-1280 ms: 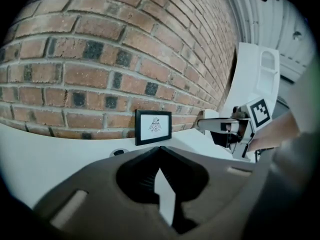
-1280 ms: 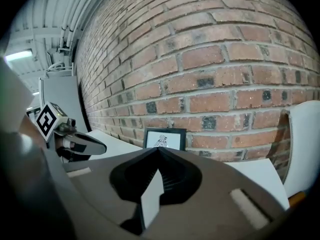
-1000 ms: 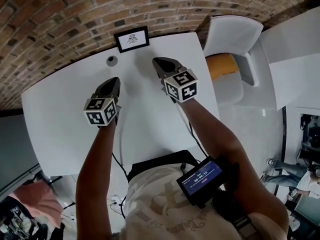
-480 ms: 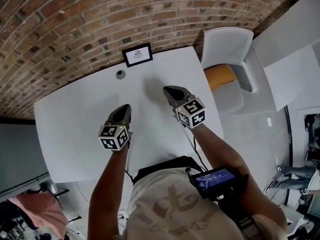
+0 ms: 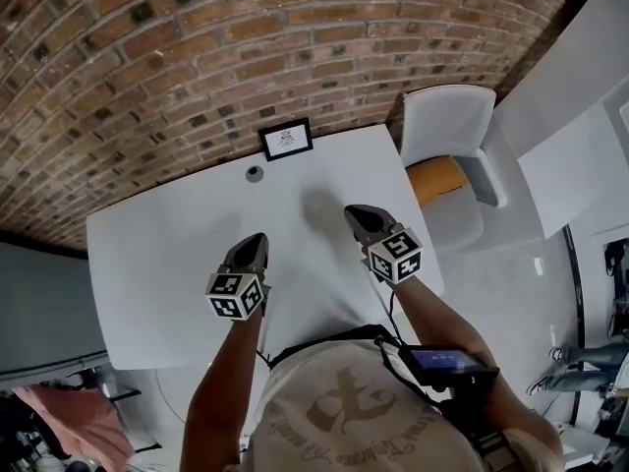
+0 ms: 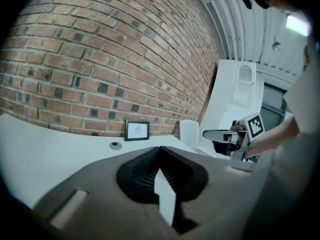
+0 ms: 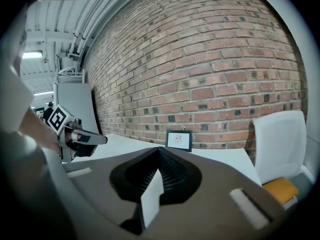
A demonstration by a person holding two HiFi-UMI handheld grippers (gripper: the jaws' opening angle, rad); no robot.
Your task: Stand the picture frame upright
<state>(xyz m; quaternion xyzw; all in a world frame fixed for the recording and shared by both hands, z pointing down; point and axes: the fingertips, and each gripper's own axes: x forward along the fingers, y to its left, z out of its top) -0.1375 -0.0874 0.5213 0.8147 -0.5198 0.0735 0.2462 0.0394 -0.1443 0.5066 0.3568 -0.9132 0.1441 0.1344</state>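
A small black picture frame (image 5: 286, 140) with a white print stands upright at the far edge of the white table (image 5: 167, 254), against the brick wall. It also shows far ahead as the frame (image 6: 137, 130) in the left gripper view and the frame (image 7: 179, 140) in the right gripper view. My left gripper (image 5: 253, 245) hovers over the table's near half, shut and empty. My right gripper (image 5: 356, 214) hovers to its right, also shut with nothing in it. Both are well short of the frame.
A round grey cable port (image 5: 255, 173) sits in the table left of the frame. A white chair (image 5: 447, 126) with an orange cushion (image 5: 438, 179) stands past the table's right end. A brick wall (image 5: 197, 57) runs behind the table.
Both grippers have drawn back toward the table's near edge, away from the standing frame. The view has pulled back, so more of the wall shows.
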